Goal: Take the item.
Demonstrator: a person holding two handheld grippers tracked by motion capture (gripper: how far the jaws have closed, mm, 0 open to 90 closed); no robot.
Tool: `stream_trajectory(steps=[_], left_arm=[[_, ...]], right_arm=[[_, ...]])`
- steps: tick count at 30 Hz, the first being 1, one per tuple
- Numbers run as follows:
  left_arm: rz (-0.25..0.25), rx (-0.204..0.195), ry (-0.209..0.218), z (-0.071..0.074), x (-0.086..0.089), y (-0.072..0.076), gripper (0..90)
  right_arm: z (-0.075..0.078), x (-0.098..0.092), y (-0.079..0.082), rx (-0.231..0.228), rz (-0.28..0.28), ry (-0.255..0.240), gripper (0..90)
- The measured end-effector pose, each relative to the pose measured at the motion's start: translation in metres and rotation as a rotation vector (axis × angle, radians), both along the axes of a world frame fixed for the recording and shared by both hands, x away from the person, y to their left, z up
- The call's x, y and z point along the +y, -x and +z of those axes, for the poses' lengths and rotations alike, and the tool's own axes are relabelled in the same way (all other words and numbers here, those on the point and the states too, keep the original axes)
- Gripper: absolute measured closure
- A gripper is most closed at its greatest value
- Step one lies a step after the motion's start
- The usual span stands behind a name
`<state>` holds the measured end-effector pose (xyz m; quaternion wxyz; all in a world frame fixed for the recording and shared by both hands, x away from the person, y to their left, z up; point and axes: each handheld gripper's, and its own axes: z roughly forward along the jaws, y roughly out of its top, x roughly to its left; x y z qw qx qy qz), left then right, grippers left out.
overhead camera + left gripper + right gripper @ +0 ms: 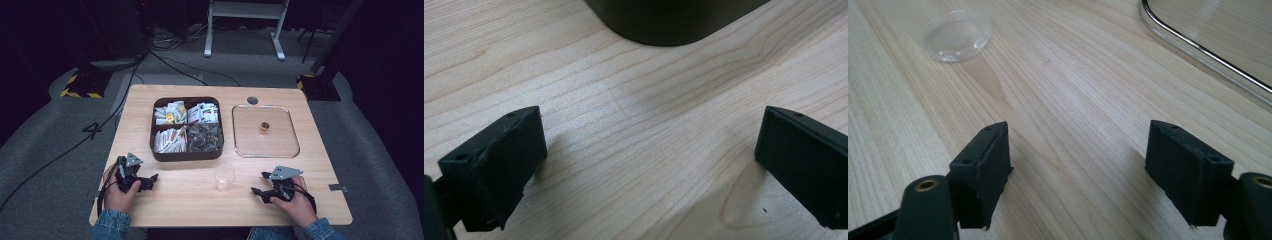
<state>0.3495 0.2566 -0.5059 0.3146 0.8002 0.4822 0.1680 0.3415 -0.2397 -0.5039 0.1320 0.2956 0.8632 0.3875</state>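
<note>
Both grippers' jaws wide, empty; brown box point(674, 20) cropped, its sachets perhaps blurred.

Bright table, dark room.
We see the table point(190, 200) lit evenly from above while the floor beyond fades to black; close up, the tongs point(649, 165) cast soft shadows, and the tray point(1208, 50) rim glints, slightly blurred.
</note>
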Motion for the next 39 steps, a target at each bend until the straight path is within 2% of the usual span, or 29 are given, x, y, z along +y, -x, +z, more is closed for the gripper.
stream_trajectory(steps=[18, 29, 39], left_arm=[[0.000, 0.000, -0.001, 0.000, 0.000, 0.000, 0.5], [0.000, 0.000, -0.001, 0.000, 0.000, 0.000, 0.5], [0.000, 0.000, -0.001, 0.000, 0.000, 0.000, 0.5]], right_arm=[[0.002, -0.004, -0.002, 0.015, 0.013, 0.012, 22.5], [0.019, -0.014, -0.005, 0.017, -0.021, -0.015, 23.2], [0.033, -0.014, -0.007, 0.005, -0.014, -0.034, 24.0]])
